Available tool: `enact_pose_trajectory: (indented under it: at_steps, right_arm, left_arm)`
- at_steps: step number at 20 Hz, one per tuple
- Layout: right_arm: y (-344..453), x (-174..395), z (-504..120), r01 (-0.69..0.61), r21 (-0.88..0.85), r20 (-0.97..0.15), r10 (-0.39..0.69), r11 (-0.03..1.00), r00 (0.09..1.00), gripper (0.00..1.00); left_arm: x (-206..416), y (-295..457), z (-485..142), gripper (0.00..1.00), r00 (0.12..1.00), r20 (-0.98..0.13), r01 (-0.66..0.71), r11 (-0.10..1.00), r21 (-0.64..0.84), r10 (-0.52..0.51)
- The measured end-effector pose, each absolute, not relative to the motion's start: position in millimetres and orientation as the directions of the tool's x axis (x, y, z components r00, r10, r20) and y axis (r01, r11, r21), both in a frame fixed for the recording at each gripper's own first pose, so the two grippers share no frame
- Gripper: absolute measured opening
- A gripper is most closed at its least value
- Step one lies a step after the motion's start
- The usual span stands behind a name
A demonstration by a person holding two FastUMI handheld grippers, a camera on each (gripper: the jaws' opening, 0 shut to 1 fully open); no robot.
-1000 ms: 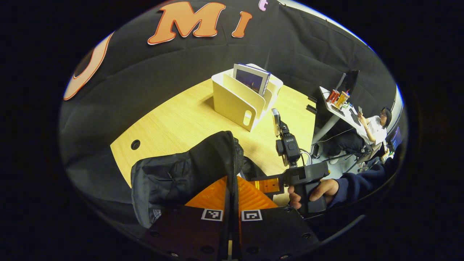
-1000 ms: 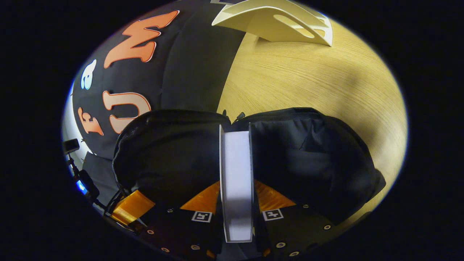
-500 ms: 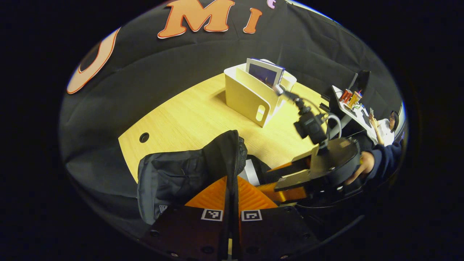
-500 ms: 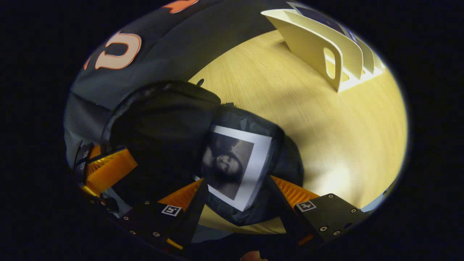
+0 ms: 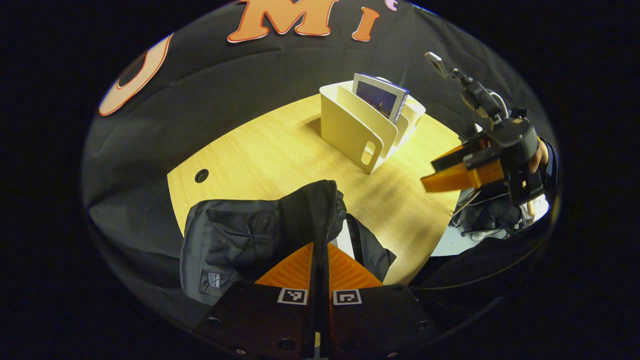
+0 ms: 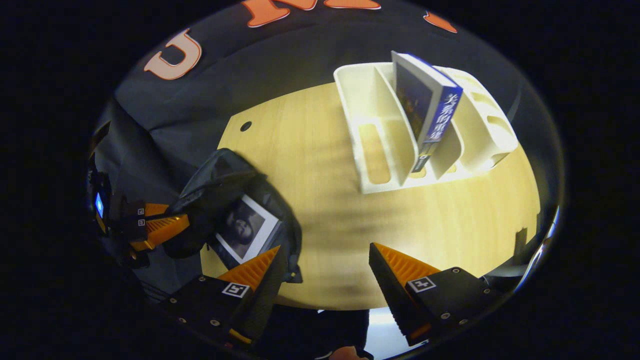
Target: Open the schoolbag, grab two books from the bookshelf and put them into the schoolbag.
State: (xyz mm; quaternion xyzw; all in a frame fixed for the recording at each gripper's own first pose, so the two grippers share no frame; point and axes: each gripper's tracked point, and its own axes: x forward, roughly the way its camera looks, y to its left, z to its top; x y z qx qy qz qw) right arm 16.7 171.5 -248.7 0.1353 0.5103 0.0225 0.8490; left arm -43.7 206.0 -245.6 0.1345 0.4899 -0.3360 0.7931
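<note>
The black schoolbag (image 5: 240, 235) (image 6: 225, 190) stands open at the table's near corner. My left gripper (image 5: 320, 255) (image 6: 165, 227) is shut on the zipped edge of its flap (image 5: 320, 210), holding it up. A white-bordered book (image 6: 245, 230) lies inside the bag's mouth. My right gripper (image 6: 325, 260) (image 5: 450, 175) hangs open and empty above the table, between the bag and the cream bookshelf (image 5: 360, 130) (image 6: 380, 145). A blue book (image 6: 425, 110) (image 5: 380, 97) stands upright in a middle slot of the shelf.
The light wood table (image 5: 265, 155) (image 6: 310, 150) has a round cable hole (image 5: 201, 175) near its far left edge. A hand in a dark sleeve (image 5: 540, 155) holds the right gripper. Bare tabletop lies between the bag and the shelf.
My right gripper let go of the white-bordered book inside the bag, opened, and rose away toward the bookshelf. My left gripper kept its hold on the bag's flap.
</note>
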Motion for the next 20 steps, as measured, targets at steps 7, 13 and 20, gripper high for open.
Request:
enact_pose_trajectory:
  at_steps: [7,13,20]
  right_arm:
    - [81.8,58.6,-194.7,0.044,0.145,-0.867,0.106,0.988,0.487,0.99]
    - [42.3,110.7,-167.4,-0.008,0.091,-0.877,0.083,0.996,0.474,0.99]
    - [21.6,150.6,-167.7,-0.042,0.103,-0.904,0.111,0.994,0.412,0.99]
  left_arm:
    - [-41.3,204.7,-248.9,0.05,0.317,-0.882,0.593,0.798,-0.103,-0.35]
    - [-42.2,205.5,-251.6,0.05,0.328,-0.892,0.515,0.85,-0.108,-0.312]
    - [-41.9,201.9,-254.3,0.05,0.331,-0.903,0.446,0.888,-0.107,-0.275]
